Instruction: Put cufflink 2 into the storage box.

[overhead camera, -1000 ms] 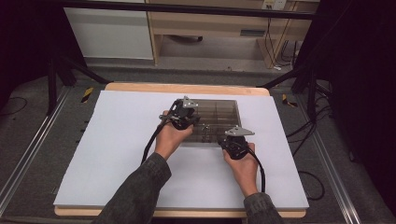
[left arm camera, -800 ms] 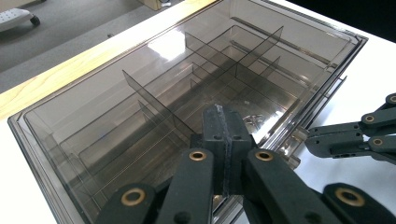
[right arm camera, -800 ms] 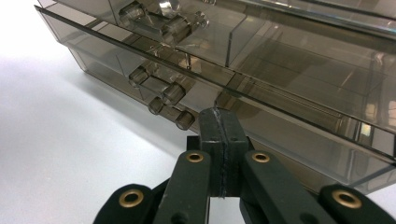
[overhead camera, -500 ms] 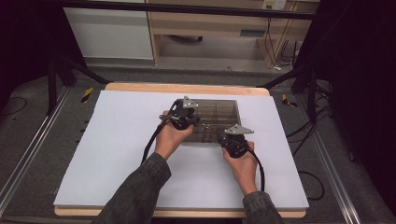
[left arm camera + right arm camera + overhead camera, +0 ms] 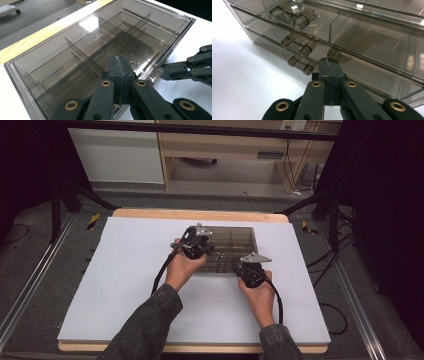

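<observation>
A smoky clear plastic organizer box (image 5: 235, 240) stands on the white sheet at mid table. Its open top tray (image 5: 75, 50) is split by thin dividers into several compartments. Three stacked drawers with clear bar handles (image 5: 298, 47) face the person. My left gripper (image 5: 206, 251) hovers over the tray's near left corner, jaws shut with nothing between them (image 5: 119, 62). My right gripper (image 5: 246, 264) sits low at the box's front, shut and empty (image 5: 327, 63), its tip just before the lowest drawer's handle (image 5: 302, 65). The right gripper (image 5: 165, 72) also appears in the left gripper view, beside the box's corner.
The white sheet (image 5: 125, 285) covers a wooden table (image 5: 200, 214). Wide bare sheet lies left, right and in front of the box. Cabinets (image 5: 120, 155) stand beyond the table, cables (image 5: 330, 260) trail on the floor at the right, and black frame legs (image 5: 55, 205) flank the table.
</observation>
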Demonstrator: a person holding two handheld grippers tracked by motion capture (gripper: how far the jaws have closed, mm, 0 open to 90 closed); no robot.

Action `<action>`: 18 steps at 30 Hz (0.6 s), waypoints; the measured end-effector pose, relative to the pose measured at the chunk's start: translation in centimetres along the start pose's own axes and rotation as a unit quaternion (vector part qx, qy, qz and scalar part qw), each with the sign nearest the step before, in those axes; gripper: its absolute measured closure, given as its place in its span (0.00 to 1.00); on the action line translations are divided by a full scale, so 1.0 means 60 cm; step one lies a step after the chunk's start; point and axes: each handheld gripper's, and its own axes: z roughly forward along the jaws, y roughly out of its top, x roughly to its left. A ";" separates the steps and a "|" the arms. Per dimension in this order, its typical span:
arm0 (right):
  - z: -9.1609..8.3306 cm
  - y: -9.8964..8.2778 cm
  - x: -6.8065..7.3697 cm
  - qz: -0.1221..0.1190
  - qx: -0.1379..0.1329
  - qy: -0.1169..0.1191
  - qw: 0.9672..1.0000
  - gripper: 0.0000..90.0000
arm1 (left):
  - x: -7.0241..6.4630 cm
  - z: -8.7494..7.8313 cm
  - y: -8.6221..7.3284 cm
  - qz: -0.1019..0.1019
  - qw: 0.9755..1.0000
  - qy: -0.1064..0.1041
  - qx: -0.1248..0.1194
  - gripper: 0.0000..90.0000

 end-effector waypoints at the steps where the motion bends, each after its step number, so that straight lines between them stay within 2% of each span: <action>1: 0.000 0.000 0.000 0.000 0.000 0.000 1.000 1.00 | 0.000 0.000 0.000 0.000 1.000 0.000 0.000 1.00; 8: -0.003 0.000 0.003 -0.006 0.001 0.000 1.000 1.00 | 0.001 -0.005 0.001 0.004 1.000 0.003 -0.002 1.00; 18: -0.033 -0.002 0.009 -0.016 -0.004 0.006 1.000 1.00 | 0.009 -0.051 -0.005 0.012 1.000 0.008 -0.018 1.00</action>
